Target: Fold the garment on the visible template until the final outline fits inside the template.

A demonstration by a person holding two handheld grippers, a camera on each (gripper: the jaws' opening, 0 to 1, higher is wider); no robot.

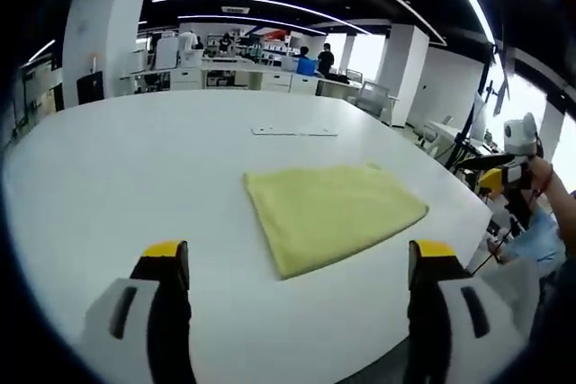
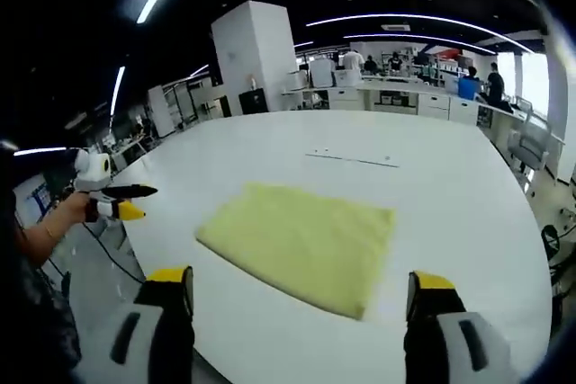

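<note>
A yellow garment lies folded into a flat rectangle on the white table, with nothing on it. My left gripper hovers in front of its near corner, open, jaws wide apart and not touching it. In the right gripper view the same garment lies ahead of my right gripper, also open and holding nothing. The right gripper, held in a hand, sits past the table's right edge. The left gripper shows off the table's left edge. A thin dark line marks the table beyond the garment.
The table edge runs close to the garment's right side. Beyond it stand chairs and stands with cables. A white pillar, desks and standing people are far behind. A person's arm is at the left.
</note>
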